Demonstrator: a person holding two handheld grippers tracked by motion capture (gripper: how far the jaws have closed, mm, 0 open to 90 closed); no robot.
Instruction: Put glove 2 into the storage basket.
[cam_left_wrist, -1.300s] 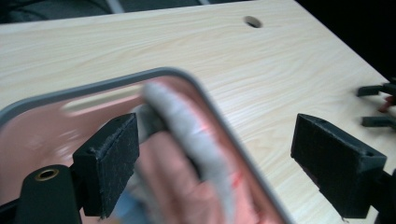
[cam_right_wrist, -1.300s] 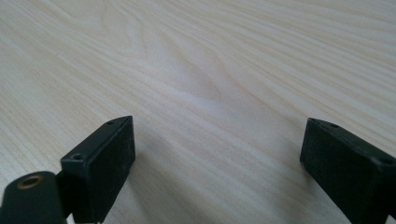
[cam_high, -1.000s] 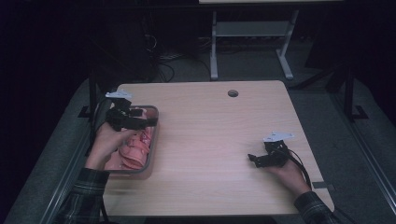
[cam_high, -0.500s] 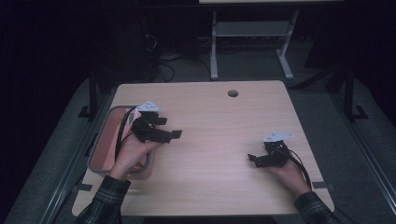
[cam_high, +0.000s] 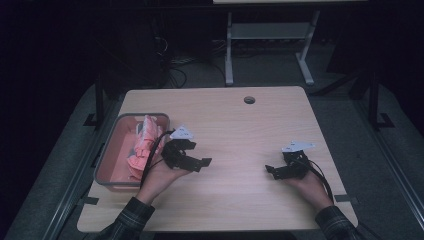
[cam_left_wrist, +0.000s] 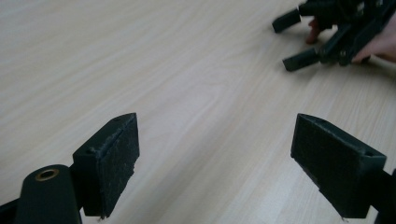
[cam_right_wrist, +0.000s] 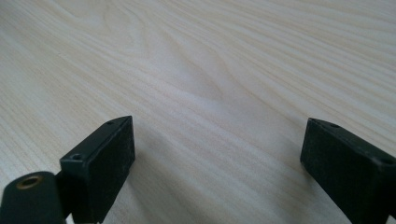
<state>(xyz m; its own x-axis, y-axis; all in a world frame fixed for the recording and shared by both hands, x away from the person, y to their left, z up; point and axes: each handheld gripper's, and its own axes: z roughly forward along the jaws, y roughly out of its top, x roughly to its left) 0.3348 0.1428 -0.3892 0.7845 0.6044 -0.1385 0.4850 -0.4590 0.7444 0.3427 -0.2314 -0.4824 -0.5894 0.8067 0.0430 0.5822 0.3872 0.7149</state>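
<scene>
A pale wooden table (cam_high: 260, 125) with a round cable hole (cam_high: 249, 100) near its far edge stands on grey carpet (cam_high: 360, 125). Beyond it, a white metal frame (cam_high: 270, 45) and tangled cables (cam_high: 175, 65) sit in a dark, dimly lit room.

A light wooden worktop (cam_high: 235, 125) has a small round hole (cam_high: 249, 100) near its far edge. Beyond it, on the dark floor, stands a pale metal frame (cam_high: 270, 37) with splayed feet, and a tangle of black cables (cam_high: 172, 60) lies to its left.
</scene>
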